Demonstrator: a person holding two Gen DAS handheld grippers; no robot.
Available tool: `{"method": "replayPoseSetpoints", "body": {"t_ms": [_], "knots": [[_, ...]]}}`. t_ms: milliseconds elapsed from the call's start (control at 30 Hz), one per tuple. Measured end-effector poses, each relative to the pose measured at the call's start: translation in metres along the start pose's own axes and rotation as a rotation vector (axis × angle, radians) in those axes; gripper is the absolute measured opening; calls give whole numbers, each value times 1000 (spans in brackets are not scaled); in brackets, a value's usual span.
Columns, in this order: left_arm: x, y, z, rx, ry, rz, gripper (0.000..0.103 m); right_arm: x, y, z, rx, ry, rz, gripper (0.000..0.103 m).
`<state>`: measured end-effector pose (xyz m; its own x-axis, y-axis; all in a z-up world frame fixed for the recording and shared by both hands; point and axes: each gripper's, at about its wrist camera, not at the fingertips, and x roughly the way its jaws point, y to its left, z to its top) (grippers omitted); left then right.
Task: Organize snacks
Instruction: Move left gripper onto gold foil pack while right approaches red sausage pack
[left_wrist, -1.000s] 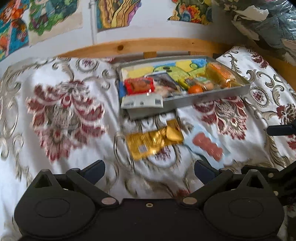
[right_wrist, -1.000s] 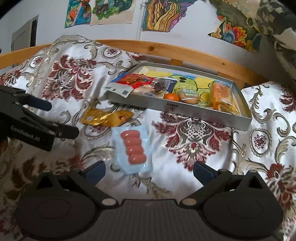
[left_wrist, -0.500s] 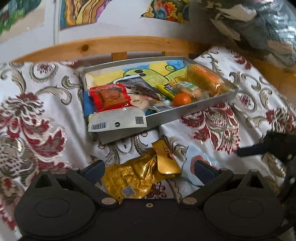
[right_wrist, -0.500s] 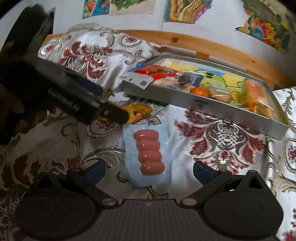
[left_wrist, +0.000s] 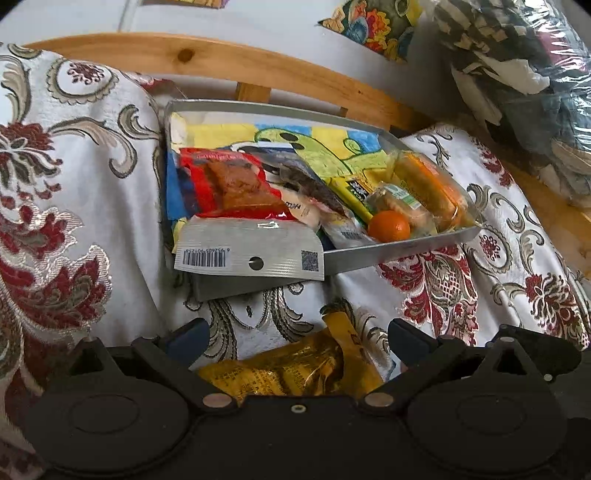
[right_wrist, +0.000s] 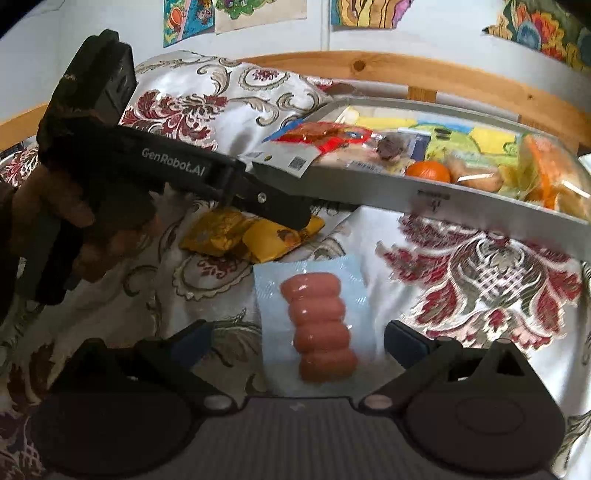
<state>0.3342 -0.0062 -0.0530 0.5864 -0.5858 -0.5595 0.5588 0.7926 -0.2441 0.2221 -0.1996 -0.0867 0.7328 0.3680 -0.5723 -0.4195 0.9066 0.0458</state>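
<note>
On left gripper (right_wrist: 295, 218), "GenRobot.AI", over gold packet (right_wrist: 251, 236)

A crinkled gold foil snack packet (right_wrist: 251, 234) lies flat on the bed's floral cover, just before the shallow grey metal tray (right_wrist: 369, 188). Beside it lies a clear pale-blue vacuum pack of four pink sausages (right_wrist: 319, 326). The tray holds a red-wrapped snack (left_wrist: 231, 184), an orange (left_wrist: 389, 226) and other packets.

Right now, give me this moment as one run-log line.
left gripper: open over gold packet | right gripper: open around sausage pack | tray: holds snacks | both packs on bedspread
</note>
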Motion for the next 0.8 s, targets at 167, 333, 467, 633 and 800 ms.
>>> {"method": "replayPoseSetpoints", "body": {"t_ms": [167, 333, 467, 633, 800], "knots": [[6, 1, 3, 31, 57, -45, 102, -1, 0, -1, 13, 0, -6, 96], [7, 0, 1, 72, 143, -123, 102, -3, -3, -1, 49, 4, -15, 90], [3, -7, -4, 128, 190, -146, 102, -5, -2, -1, 46, 16, -28, 83], [-3, -20, -8, 143, 216, -72, 99, -6, 0, -3, 14, 65, -52, 74], [-9, -24, -10, 64, 196, 43, 86, -12, 0, -3, 26, 67, -58, 63]]}}
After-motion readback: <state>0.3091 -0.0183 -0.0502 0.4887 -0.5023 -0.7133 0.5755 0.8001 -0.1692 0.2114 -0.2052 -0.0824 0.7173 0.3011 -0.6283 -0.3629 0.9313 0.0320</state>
